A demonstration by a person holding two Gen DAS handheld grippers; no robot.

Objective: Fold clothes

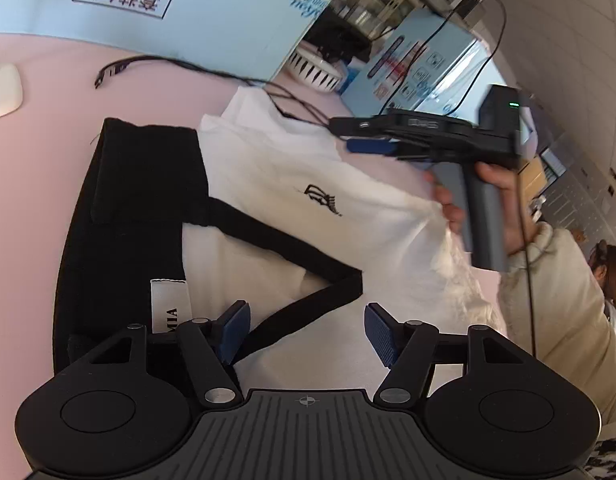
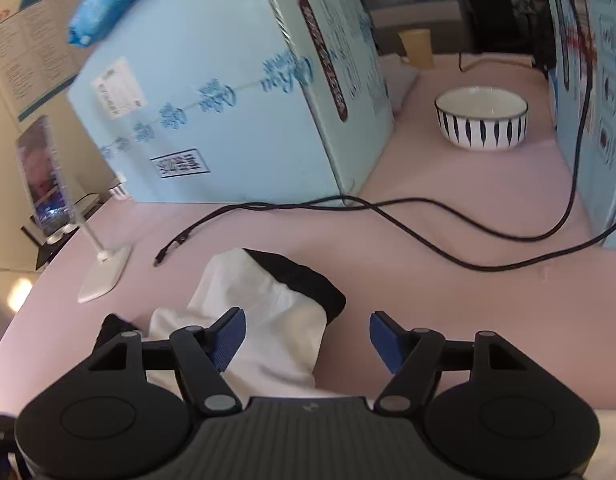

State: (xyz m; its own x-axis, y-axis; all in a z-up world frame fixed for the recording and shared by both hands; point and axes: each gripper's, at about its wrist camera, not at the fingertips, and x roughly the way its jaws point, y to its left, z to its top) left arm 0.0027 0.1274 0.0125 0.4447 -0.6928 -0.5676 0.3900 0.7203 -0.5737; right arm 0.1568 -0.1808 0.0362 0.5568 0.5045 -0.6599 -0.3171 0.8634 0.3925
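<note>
Pink table (image 2: 428,240) bears white shirt (image 1: 308,184) beneath both grippers' spread jaws.

Left gripper (image 1: 306,332) and right gripper (image 2: 307,338): jaws spread apart.

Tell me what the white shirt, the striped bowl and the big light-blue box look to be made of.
White shirt: soft knit fabric, likely cotton; matte, it creases and bunches, with a small black embroidered-looking logo.
Striped bowl: glazed ceramic by the look; glossy white with dark painted leaf strokes and a dark rim.
Light-blue box: printed cardboard, it seems; flat panels, folded edges, a pasted label.
</note>
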